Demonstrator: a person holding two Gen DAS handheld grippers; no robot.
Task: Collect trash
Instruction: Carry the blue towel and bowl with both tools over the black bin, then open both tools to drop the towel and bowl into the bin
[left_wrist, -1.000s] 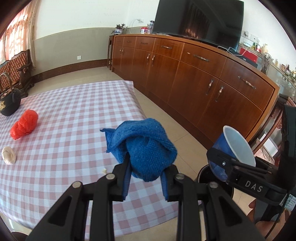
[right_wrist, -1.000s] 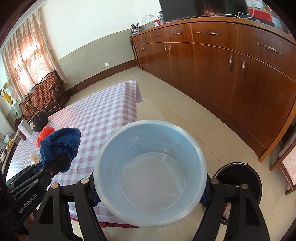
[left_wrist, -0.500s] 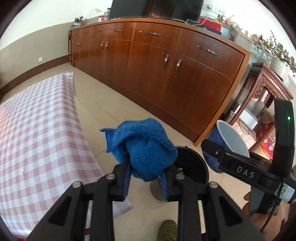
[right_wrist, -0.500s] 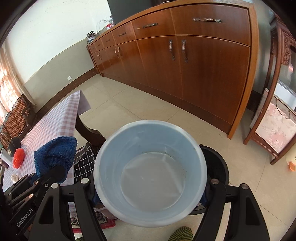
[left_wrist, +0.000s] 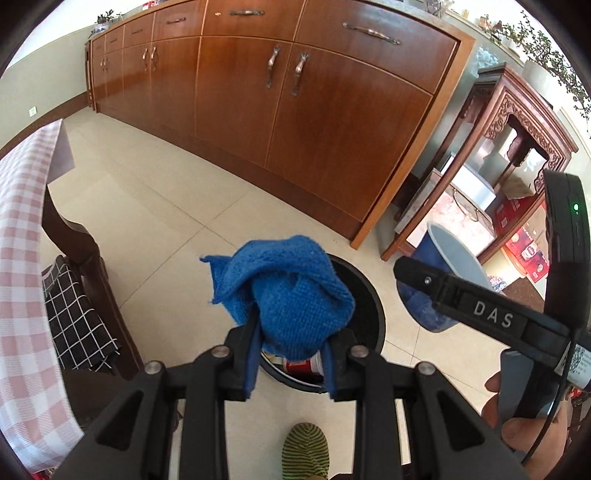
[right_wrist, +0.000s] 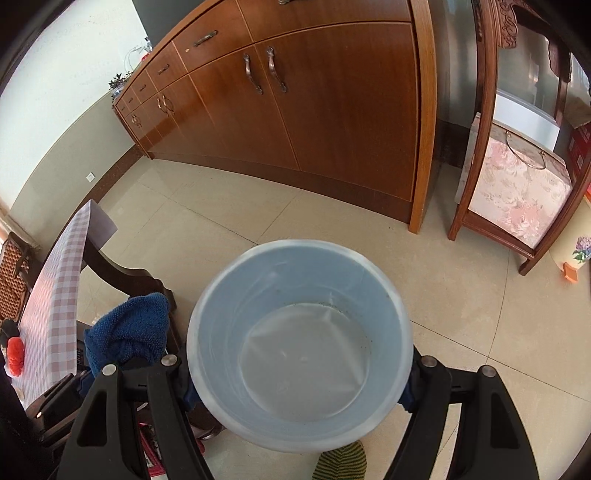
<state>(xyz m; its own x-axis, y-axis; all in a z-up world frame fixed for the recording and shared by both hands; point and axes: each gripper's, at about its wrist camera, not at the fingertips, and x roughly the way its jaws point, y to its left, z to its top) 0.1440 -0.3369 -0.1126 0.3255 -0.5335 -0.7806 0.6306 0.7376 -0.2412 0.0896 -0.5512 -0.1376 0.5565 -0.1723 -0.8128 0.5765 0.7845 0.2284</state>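
At the far left, a table (left_wrist: 22, 258) with a pink checked cloth is seen, and a red crumpled thing (right_wrist: 15, 353) lies on it. Under its edge a dark wooden leg (left_wrist: 79, 258) and a black-and-white checked fabric (left_wrist: 74, 325) are visible. Next, the left gripper (left_wrist: 291, 363) is held above the floor, and its jaws are closed narrowly on a blue cloth (left_wrist: 286, 291), which bulges up between them. Just behind and below the cloth, a black round bin (left_wrist: 364, 295) stands on the tiled floor (left_wrist: 155, 206); a red can (left_wrist: 301, 367) is seen inside it. Below, a striped green toe (left_wrist: 304, 452) is visible.

To the right, the right gripper (right_wrist: 299, 373) is held near the bin, and its jaws are spread wide around a blue paper cup (right_wrist: 299, 343), which is gripped on both sides. The cup's white inside looks empty. Behind everything, a long brown cabinet (left_wrist: 295, 110) runs along the wall, and a carved wooden stand (left_wrist: 517, 147) is placed at its right end.
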